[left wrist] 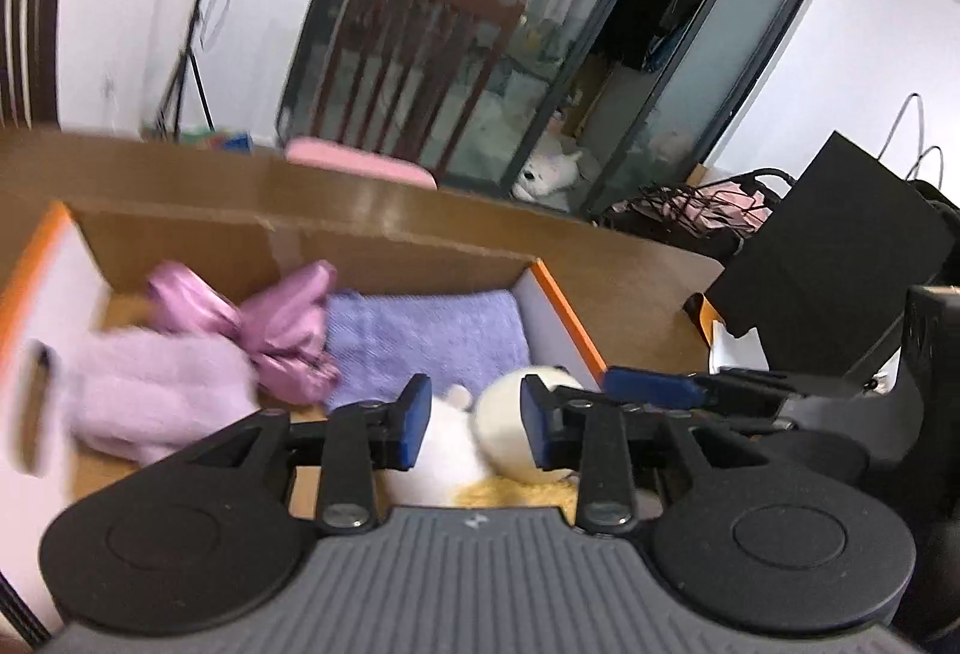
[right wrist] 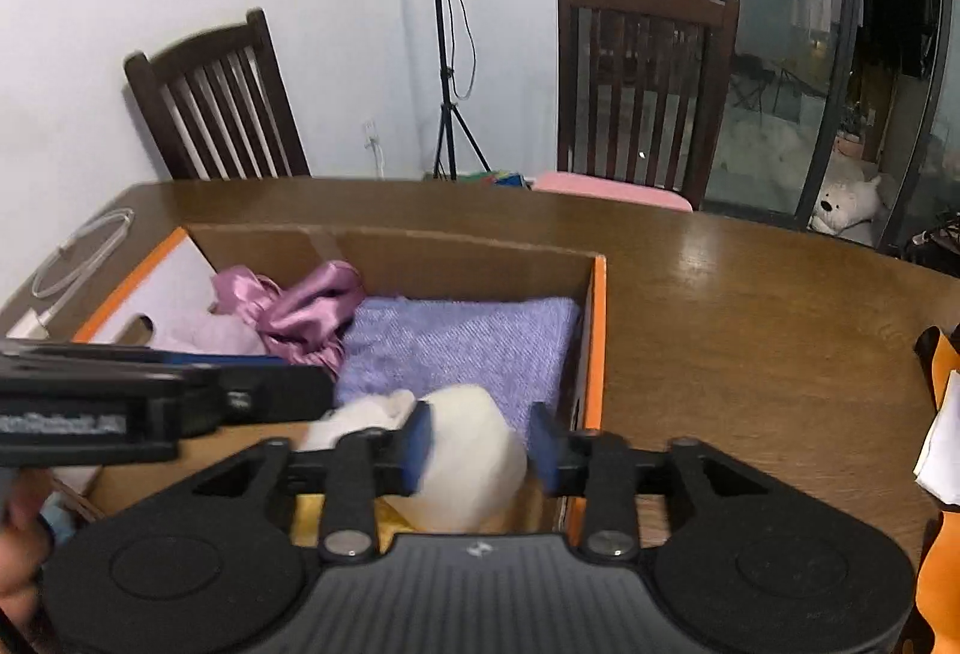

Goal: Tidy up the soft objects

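Hovering both hand-held grippers, left (left wrist: 474, 423) and right (right wrist: 480, 444), pads apart, over white plush toy (right wrist: 474, 456) dropped into near-right corner of orange-edged cardboard box (right wrist: 594, 342) beside folded lavender towel (right wrist: 468, 348).

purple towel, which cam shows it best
The right wrist view: the purple towel lies sharp and nearly whole in the cardboard box. The left wrist view shows the towel too, slightly blurred, its near edge behind the fingers.
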The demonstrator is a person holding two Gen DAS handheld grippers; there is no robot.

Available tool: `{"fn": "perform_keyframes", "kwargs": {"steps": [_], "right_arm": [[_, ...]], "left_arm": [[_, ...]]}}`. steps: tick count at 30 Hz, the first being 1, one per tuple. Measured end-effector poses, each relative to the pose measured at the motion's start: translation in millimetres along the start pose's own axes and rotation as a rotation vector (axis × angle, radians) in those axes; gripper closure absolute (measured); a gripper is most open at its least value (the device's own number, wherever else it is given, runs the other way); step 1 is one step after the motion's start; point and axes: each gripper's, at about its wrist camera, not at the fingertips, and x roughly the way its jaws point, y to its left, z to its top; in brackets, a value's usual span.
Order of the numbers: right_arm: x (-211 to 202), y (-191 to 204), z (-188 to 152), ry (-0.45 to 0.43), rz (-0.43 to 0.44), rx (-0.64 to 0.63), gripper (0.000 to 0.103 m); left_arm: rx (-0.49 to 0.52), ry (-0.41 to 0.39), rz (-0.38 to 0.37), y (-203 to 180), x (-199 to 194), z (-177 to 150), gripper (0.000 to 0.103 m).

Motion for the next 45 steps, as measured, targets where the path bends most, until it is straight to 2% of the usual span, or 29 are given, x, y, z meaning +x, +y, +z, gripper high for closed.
{"fn": "perform_keyframes", "kwargs": {"steps": [6,9,12,14,18,20,22,25,28,32,35,39,40,42,44,45], "right_arm": [[-68,3,-1,-0.092,-0.027,-0.043,0.061],[-113,11,-5,-0.152,-0.053,-0.088,0.055],[-156,21,-13,-0.209,-0.064,-0.118,0.05],[-176,26,-20,-0.237,-0.044,-0.112,0.048],[-195,47,-60,-0.285,0.05,-0.078,0.044],[-200,62,-91,-0.303,0.062,-0.076,0.044],[-209,75,-128,-0.332,0.064,-0.077,0.041],[-217,86,-185,-0.339,0.074,-0.053,0.034],[-221,93,-235,-0.305,0.088,0.0,0.034],[-220,91,-274,-0.224,0.093,0.069,0.034],[-222,88,-280,-0.22,0.046,0.083,0.034],[-222,71,-272,-0.255,0.033,0.144,0.034],[-219,66,-269,-0.254,0.034,0.155,0.034],[-212,56,-259,-0.244,0.029,0.166,0.034],[-202,47,-244,-0.265,0.035,0.158,0.036],[-195,41,-235,-0.277,0.045,0.161,0.036]], "left_arm": [[0.139,-0.064,0.087,4,-95,-12,0.058],[0.211,-0.107,0.151,7,-145,-27,0.05],[0.237,-0.141,0.195,13,-186,-44,0.039],[0.22,-0.161,0.207,16,-208,-56,0.033],[0.185,-0.221,0.201,20,-237,-102,0.032],[0.173,-0.254,0.22,19,-248,-135,0.03],[0.166,-0.291,0.223,19,-261,-170,0.024],[0.167,-0.296,0.269,16,-270,-221,0.022],[0.109,-0.251,0.276,22,-279,-261,0.021],[0.106,-0.201,0.257,24,-281,-276,0.021],[0.102,-0.216,0.236,24,-279,-269,0.021],[0.078,-0.231,0.152,19,-267,-258,0.021],[0.066,-0.222,0.122,17,-259,-253,0.023],[0.049,-0.2,0.063,8,-238,-242,0.034],[0.05,-0.189,0.001,-2,-215,-224,0.044],[0.053,-0.191,-0.018,-8,-201,-212,0.046]]}}
